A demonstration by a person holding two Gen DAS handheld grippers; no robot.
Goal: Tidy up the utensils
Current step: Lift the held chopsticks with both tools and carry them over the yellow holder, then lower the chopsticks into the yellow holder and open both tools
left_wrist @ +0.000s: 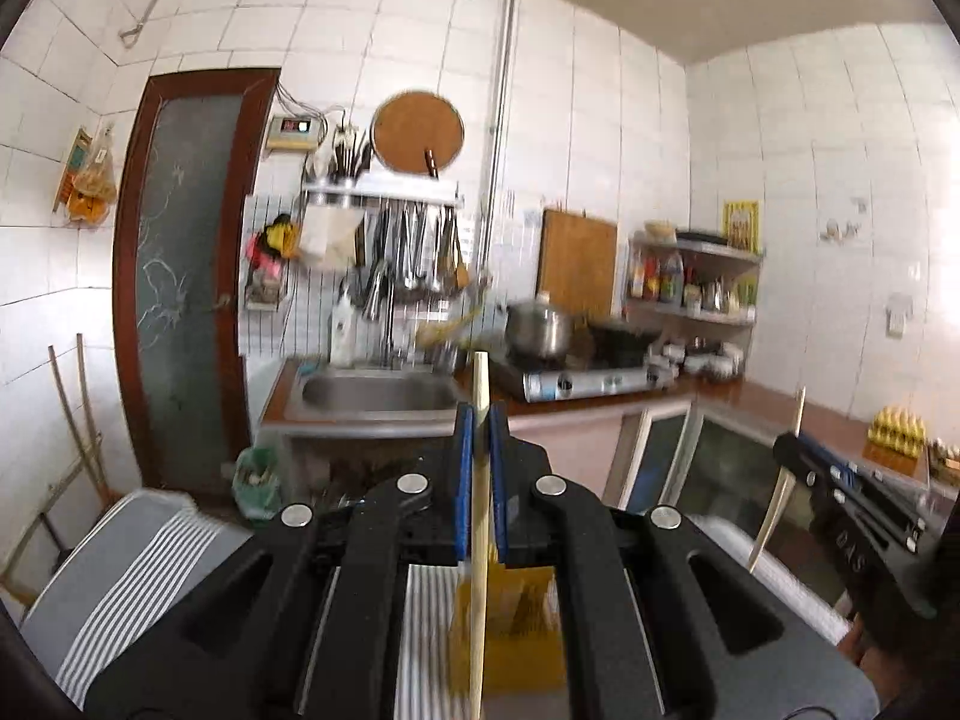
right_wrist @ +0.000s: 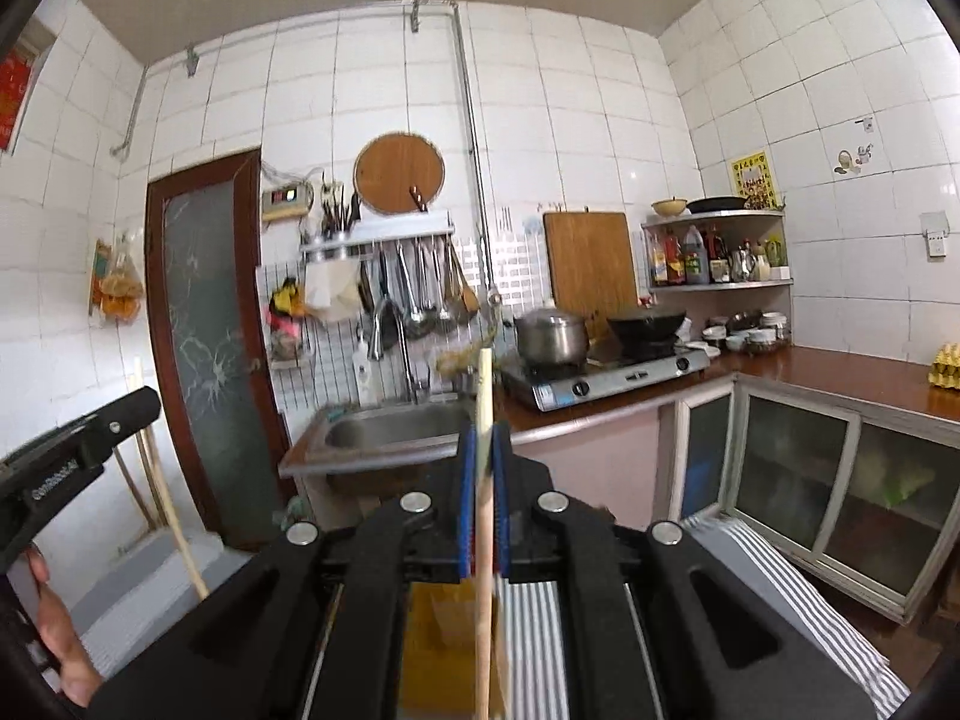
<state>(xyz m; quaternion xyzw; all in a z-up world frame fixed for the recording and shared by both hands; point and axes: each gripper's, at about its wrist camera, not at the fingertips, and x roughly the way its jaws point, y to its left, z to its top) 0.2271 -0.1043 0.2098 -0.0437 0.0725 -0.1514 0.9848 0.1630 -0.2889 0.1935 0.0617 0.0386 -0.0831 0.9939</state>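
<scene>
My left gripper (left_wrist: 480, 420) is shut on a pale wooden chopstick (left_wrist: 479, 588) that stands upright between its blue pads. My right gripper (right_wrist: 483, 441) is shut on a second chopstick (right_wrist: 483, 540), also upright. Both are raised above a yellow container (left_wrist: 510, 630) on a grey striped cloth (left_wrist: 132, 576); the container also shows in the right wrist view (right_wrist: 438, 642). The right gripper appears at the right of the left wrist view (left_wrist: 792, 450) with its chopstick (left_wrist: 774, 516). The left gripper's body (right_wrist: 72, 456) and its chopstick (right_wrist: 186, 546) show at the left of the right wrist view.
A kitchen counter (right_wrist: 840, 372) runs along the far wall with a steel sink (right_wrist: 384, 429), a gas stove (right_wrist: 612, 378) with pot and wok, hanging utensils (right_wrist: 420, 294), cutting boards, a corner shelf (right_wrist: 720, 252) and an egg tray (right_wrist: 945, 366). A brown door (right_wrist: 210, 330) stands left.
</scene>
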